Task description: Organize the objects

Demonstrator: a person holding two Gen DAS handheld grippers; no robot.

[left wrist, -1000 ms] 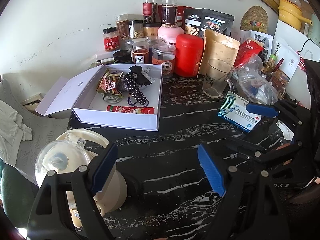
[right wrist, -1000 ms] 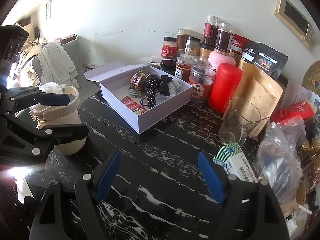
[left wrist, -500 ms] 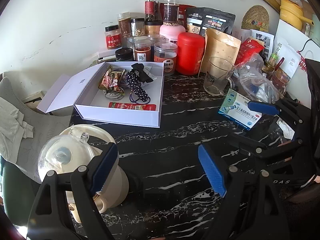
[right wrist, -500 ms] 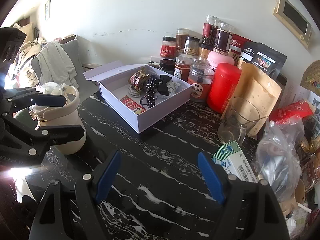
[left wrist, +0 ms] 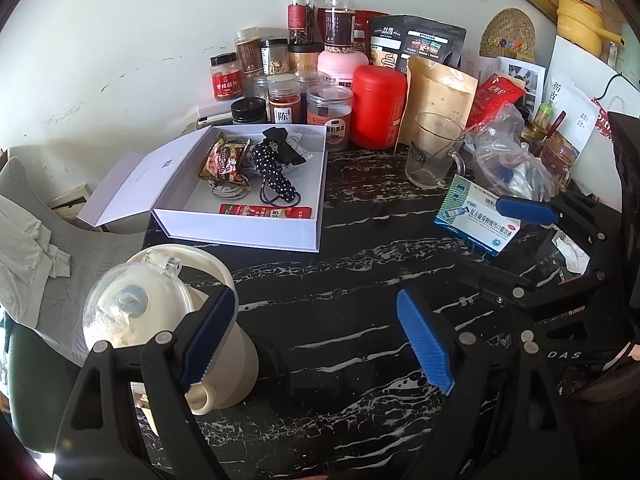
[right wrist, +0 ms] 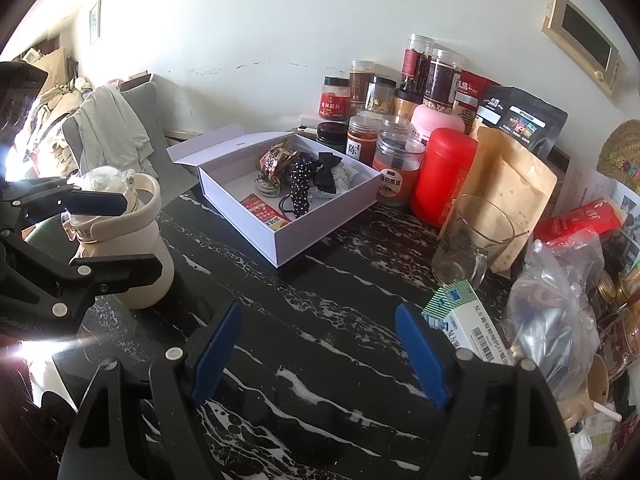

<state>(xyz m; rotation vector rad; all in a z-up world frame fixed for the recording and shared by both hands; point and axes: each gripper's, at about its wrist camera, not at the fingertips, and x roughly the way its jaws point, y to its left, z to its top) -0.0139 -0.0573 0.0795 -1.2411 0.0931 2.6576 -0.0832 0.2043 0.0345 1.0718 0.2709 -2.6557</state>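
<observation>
Both of your tongs stand wide and hold nothing: the left tongs (left wrist: 316, 336) hang over bare black marble at the bottom of the left wrist view, the right tongs (right wrist: 318, 350) likewise low in the right wrist view. You look to be between picks, with no object yet chosen.

The white box (left wrist: 240, 236), lid folded open, sits left of centre on the bench (left wrist: 360, 280). It already carries a snack packet (left wrist: 224, 162), a polka-dot hair tie (left wrist: 276, 176) and a red sachet (left wrist: 264, 211), so it reads as the place where loose things go.

The nearest loose item is the blue-and-white medicine carton (right wrist: 466, 328), lying flat just right of your right tongs and touching the clear plastic bag (right wrist: 556, 320). The cream bottle (left wrist: 168, 328) stands at lower left, close against your left tongs' left finger.

A likely next move is the carton: swing the right tongs rightward, line the pads across its narrow sides, and close before lifting toward the box. Mind the glass mug (right wrist: 468, 240) just behind it, and the bag, which may drag along. The jars (left wrist: 288, 96) against the wall stay out of the way.
</observation>
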